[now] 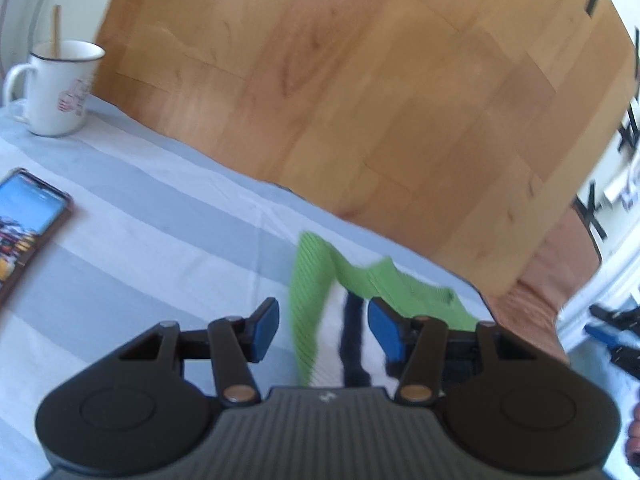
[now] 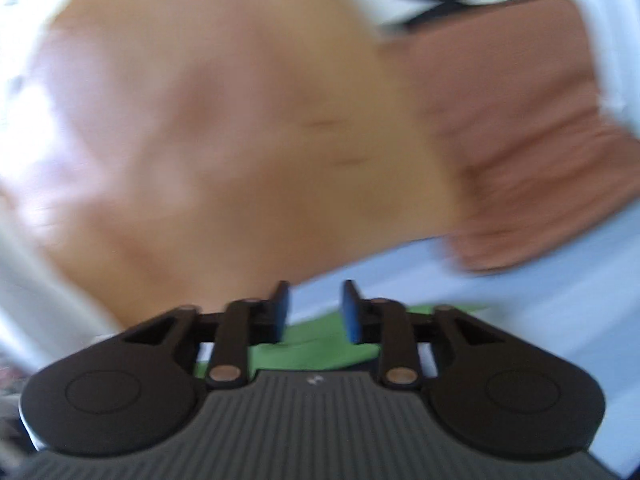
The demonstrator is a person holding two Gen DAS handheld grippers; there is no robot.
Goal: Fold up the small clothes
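Observation:
A small garment with a green ribbed part [image 1: 310,304] and a white part with black stripes [image 1: 354,344] lies on a pale blue striped cloth [image 1: 140,248] near its edge. My left gripper [image 1: 322,330] is open just above the garment, its blue pads on either side of the green and white fabric, holding nothing. In the blurred right wrist view my right gripper [image 2: 314,308] is open and empty, with green fabric [image 2: 308,350] lying below and behind its fingers.
A white mug [image 1: 60,88] with a stick in it stands at the far left. A phone [image 1: 24,228] with a lit screen lies on the cloth at the left. Wooden floor [image 1: 360,100] lies beyond the cloth's edge. A rust-coloured fabric [image 2: 532,160] lies at the right.

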